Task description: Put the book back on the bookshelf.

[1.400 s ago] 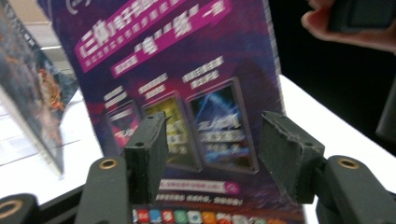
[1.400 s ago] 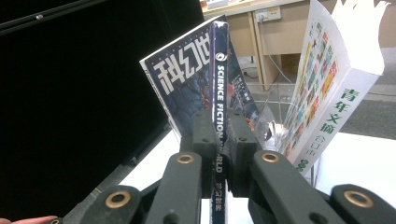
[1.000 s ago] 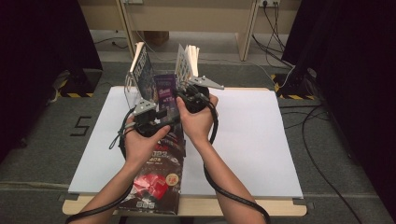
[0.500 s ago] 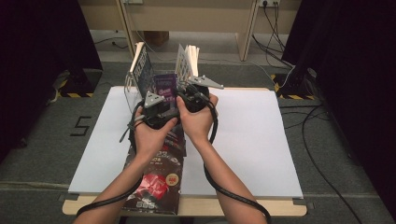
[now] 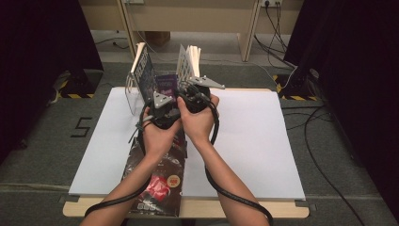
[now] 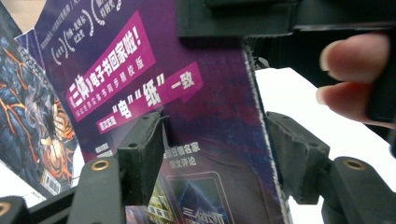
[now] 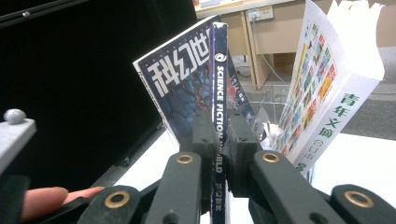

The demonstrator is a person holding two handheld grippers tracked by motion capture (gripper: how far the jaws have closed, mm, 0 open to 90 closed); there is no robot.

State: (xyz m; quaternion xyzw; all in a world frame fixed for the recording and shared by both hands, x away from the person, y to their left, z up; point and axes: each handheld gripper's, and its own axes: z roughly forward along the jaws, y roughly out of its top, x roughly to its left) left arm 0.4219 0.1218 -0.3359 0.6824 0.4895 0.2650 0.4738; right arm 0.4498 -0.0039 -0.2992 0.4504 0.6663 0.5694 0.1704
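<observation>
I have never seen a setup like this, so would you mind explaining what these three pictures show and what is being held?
A person sits at a white table and works with two hand-held tools, each ending in two black jaws. The high view looks down from above: the left gripper and right gripper are close together at a clear book stand. The other two pictures come from cameras riding on the grippers. In the right gripper view, the right gripper is shut on the spine of a purple magazine, which stands between a dark-covered magazine and a white book. In the left gripper view, the left gripper's jaws stand open on either side of the same purple magazine. A red-covered magazine lies flat near the table's front edge.
</observation>
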